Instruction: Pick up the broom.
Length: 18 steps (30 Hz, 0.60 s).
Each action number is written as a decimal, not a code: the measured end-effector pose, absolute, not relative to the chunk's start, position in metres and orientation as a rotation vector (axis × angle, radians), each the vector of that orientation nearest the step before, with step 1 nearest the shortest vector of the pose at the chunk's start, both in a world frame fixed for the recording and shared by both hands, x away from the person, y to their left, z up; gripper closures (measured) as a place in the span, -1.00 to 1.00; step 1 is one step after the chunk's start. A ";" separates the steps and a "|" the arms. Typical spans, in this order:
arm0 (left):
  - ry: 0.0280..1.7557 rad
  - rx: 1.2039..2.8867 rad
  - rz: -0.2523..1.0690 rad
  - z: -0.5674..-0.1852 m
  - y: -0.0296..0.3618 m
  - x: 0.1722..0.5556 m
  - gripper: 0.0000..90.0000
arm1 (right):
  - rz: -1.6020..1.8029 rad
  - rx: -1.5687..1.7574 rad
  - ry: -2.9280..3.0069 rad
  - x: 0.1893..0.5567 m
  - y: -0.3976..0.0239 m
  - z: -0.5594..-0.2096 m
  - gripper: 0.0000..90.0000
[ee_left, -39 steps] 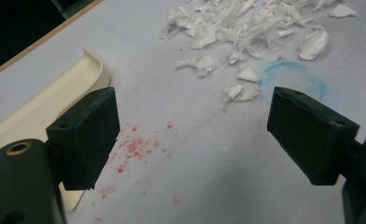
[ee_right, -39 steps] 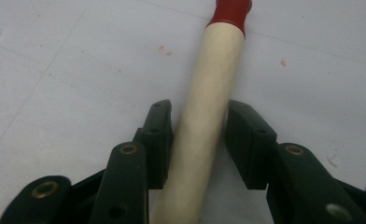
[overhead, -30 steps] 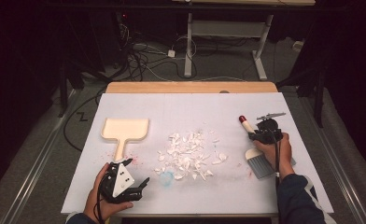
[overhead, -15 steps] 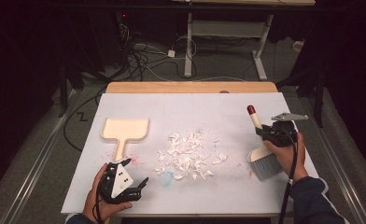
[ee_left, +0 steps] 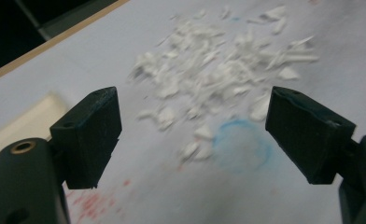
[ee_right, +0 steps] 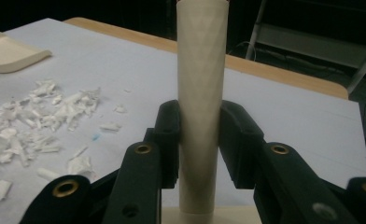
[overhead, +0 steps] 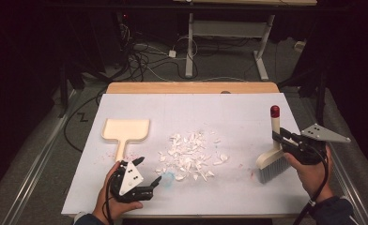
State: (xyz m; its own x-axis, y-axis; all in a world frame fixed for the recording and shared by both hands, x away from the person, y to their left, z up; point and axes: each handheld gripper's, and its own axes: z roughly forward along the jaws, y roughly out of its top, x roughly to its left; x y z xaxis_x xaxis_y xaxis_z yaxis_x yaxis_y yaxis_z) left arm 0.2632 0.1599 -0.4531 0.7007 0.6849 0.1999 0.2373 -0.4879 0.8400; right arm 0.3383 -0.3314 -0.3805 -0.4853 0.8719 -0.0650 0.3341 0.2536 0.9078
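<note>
Brush (overhead: 272, 159) stands upright at the table's right side, bristles down on the white sheet (overhead: 238, 112), its cream handle clamped between the jaws of our right gripper (overhead: 278, 137), which grasps it partway up below the red tip. Our left gripper (overhead: 148, 171) hovers low near the front edge with jaws released and wide, nothing between them; just ahead of it lie the white scraps (overhead: 189, 157), and the cream dustpan (overhead: 125, 131) lies beyond it to its left.

Two hands, two grippers

Left gripper (overhead: 148, 171), fingers (ee_left: 90, 135) spread wide and empty, sits low near the tabletop's front edge; right gripper (overhead: 279, 139) is clamped on the brush handle (ee_right: 199, 116).
</note>
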 end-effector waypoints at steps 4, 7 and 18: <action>0.610 2.051 0.597 -0.441 0.115 0.264 -0.58 | 1.245 1.043 1.937 0.324 -0.325 -0.372 0.58; 0.571 2.041 0.555 -0.436 0.095 0.266 -0.55 | 1.271 0.997 1.926 0.317 -0.316 -0.364 0.58; 0.472 1.941 0.282 -0.420 -0.032 0.292 -0.42 | 1.328 0.858 1.936 0.299 -0.267 -0.350 0.57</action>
